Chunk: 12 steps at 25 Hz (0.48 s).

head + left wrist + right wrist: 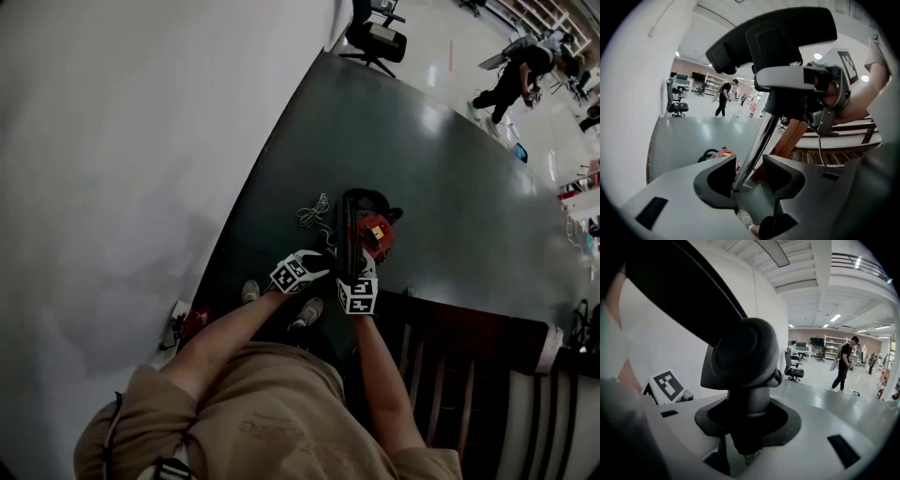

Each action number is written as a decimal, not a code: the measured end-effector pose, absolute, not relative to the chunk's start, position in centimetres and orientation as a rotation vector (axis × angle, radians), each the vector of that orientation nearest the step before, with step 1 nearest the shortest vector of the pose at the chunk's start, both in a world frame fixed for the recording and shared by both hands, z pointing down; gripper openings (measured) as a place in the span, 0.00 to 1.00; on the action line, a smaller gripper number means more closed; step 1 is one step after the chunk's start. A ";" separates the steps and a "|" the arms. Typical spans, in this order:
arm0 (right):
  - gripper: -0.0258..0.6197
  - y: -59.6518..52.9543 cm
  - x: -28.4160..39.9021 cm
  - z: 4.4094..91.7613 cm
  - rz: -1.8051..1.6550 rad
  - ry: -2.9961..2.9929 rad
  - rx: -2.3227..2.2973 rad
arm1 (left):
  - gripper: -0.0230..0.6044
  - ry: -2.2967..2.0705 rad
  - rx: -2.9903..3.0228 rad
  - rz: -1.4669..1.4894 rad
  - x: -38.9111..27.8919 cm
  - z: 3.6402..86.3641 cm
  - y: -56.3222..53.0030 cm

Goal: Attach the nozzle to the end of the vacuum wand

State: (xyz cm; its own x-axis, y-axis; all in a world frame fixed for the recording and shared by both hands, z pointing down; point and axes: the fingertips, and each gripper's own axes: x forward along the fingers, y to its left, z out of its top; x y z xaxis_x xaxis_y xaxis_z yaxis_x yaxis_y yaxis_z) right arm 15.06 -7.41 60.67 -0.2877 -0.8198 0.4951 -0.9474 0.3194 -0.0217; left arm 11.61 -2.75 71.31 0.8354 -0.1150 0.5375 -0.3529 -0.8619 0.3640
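In the left gripper view a black floor nozzle [783, 37] sits on top of a chrome wand tube [757, 145]. The tube slants down through my left gripper [749, 164]. It rests against one jaw, and a gap shows to the other. My right gripper [832, 93] holds the nozzle's neck just under the head. In the right gripper view the nozzle's round black neck [745, 357] fills my right gripper [747, 427], whose jaws press on it. From above, both grippers [298, 272] [358, 295] meet at the nozzle [349, 230], over the red vacuum body [377, 234].
A white wall [112, 187] runs along the left. A wooden chair [450, 366] stands close on the right. A coiled cord [314, 214] lies on the dark floor beside the vacuum. My shoes [250, 291] are below the grippers. A person [511, 80] and an office chair [375, 39] are far off.
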 end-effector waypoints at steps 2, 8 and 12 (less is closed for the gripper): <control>0.29 -8.4 12.5 61.5 0.429 -2.202 1.513 | 0.31 -0.428 2.534 0.693 7.4 71.7 -4.3; 0.29 -11.1 3.0 63.3 0.449 -2.227 1.372 | 0.31 -0.633 2.409 0.605 -4.5 71.0 -7.5; 0.29 -12.7 -3.6 67.3 0.416 -2.219 1.203 | 0.31 -0.772 2.339 0.560 -11.6 71.1 -8.5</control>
